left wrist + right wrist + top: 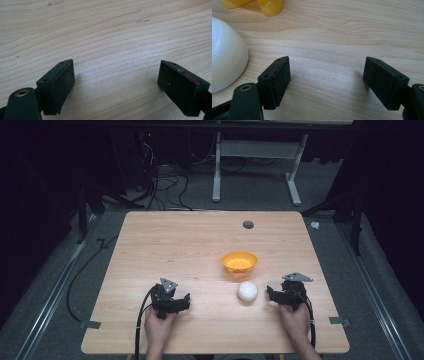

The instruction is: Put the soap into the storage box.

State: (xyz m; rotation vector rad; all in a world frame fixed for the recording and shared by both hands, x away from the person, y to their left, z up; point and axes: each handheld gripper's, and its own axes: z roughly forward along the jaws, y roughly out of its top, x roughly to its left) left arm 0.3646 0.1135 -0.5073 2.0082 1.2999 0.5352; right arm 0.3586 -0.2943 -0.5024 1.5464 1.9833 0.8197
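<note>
**White bowl untouched, both grippers empty**

White bowl point(247, 291) sits upside down (dome up) just at nine o'clock of the right gripper point(274, 293), whose jaws stand spread. Left gripper point(183, 301), also spread, rests well apart. Nothing grasped yet. Beyond, at twelve o'clock, the orange bowl point(239, 261); the table point(175, 240) offers open room.

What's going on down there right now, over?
Both grippers, left and right, open, empty. White bowl upside down beside right gripper, untouched. Orange bowl just behind. Path clear.
</note>
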